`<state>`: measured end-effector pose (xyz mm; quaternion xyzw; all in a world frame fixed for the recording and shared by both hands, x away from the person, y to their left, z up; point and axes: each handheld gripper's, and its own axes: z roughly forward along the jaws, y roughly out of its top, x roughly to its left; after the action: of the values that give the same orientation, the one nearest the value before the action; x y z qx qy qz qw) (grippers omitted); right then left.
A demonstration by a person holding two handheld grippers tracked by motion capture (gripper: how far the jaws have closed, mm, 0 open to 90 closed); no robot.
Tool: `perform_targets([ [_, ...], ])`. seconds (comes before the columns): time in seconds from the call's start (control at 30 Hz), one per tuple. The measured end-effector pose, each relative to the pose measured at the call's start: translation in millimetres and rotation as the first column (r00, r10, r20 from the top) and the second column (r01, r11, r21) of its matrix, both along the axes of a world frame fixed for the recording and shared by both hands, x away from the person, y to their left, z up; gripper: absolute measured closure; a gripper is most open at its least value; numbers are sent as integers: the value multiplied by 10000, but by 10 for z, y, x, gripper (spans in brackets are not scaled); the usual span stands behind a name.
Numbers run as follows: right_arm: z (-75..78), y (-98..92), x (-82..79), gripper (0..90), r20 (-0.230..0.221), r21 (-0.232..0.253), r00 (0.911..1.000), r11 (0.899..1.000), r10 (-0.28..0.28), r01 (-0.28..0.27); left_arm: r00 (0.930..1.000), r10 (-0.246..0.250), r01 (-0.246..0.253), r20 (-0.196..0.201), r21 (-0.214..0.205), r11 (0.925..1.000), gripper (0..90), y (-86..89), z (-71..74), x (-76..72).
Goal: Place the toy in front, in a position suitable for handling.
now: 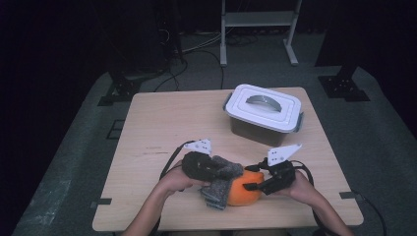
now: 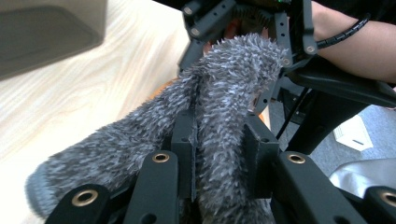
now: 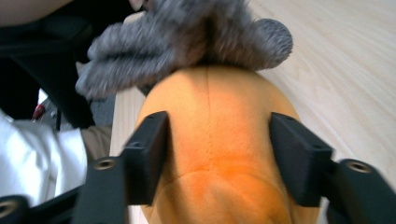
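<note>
I see my left gripper [image 1: 209,169] clamped tight on the fuzzy grey sock [image 2: 219,98], which drapes over the round orange plush toy [image 1: 244,191] at the table's near edge. My right gripper [image 3: 217,156] has jaws wide, approx. both sides of the plush; pads look touching it, can't tell if gripping.

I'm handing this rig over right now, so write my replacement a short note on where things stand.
Left gripper: shut on the grey fuzzy sock.
Right gripper: jaws astride the orange plush toy, left pad touching, right pad slightly off; treat it as open.
Place: sock draped over the toy at the table's near edge; the white lidded box sits closed at the far right.
Done: both things are in the grippers' reach.
Left: probably working the sock on or off the toy; which one I cannot tell.
</note>
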<state>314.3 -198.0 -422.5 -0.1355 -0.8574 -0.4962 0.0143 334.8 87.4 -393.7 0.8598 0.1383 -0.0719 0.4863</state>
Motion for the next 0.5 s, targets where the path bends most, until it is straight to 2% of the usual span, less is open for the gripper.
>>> perform_targets([
  [0.1,8,-28,-9,498,142,-311,9996,9992,256,-252,9999,152,-150,-54,304,9994,697,49,-58,32],
  [0.17,21,-50,-19,520,467,-515,9978,9977,466,-442,9994,191,-184,-277,272,9995,698,90,-118,43],
  [0.2,21,-58,-16,525,481,-521,9975,9974,515,-490,9990,237,-230,-372,185,9996,697,107,-141,42],
  [0.33,22,-55,-14,557,728,-432,9950,9969,687,-657,9988,224,-221,-441,57,9997,697,150,-150,36],
  [0.4,58,-31,-25,572,1216,-574,9887,9950,880,-816,9989,148,-147,-449,25,9999,698,149,-126,37],
  [0.5,115,19,10,589,1589,-699,9800,9915,1198,-1098,9986,53,-65,-523,-211,9998,698,138,-82,40],
])
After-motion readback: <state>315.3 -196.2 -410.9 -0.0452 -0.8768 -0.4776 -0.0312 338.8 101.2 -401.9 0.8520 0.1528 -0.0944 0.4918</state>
